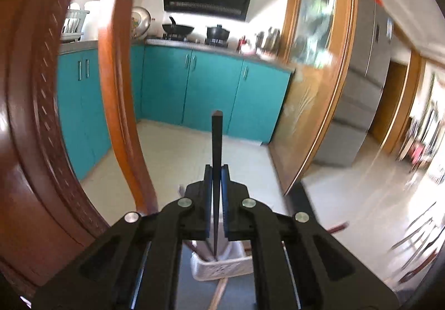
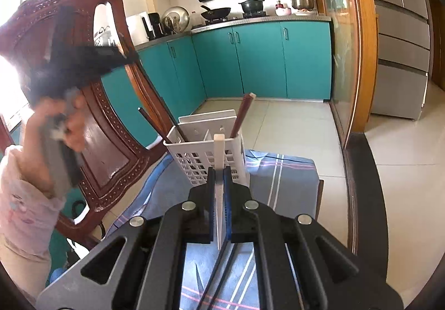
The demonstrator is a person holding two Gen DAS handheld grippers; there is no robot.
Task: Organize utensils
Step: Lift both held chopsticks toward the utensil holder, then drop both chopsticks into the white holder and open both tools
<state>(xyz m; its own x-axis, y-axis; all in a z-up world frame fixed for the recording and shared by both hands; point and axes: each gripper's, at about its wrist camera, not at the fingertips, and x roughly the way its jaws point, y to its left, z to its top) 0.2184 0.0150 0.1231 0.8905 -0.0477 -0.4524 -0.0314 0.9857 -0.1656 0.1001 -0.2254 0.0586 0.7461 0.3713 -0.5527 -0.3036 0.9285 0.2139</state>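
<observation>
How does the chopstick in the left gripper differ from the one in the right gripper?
Colour: the left gripper holds a dark chopstick; the right gripper holds a white chopstick.
Backdrop: the dark chopstick shows against the kitchen floor and cabinets; the white chopstick stands in front of the white utensil basket.
Shared: both are clamped between shut fingers, square blunt end up, thin end down.
</observation>
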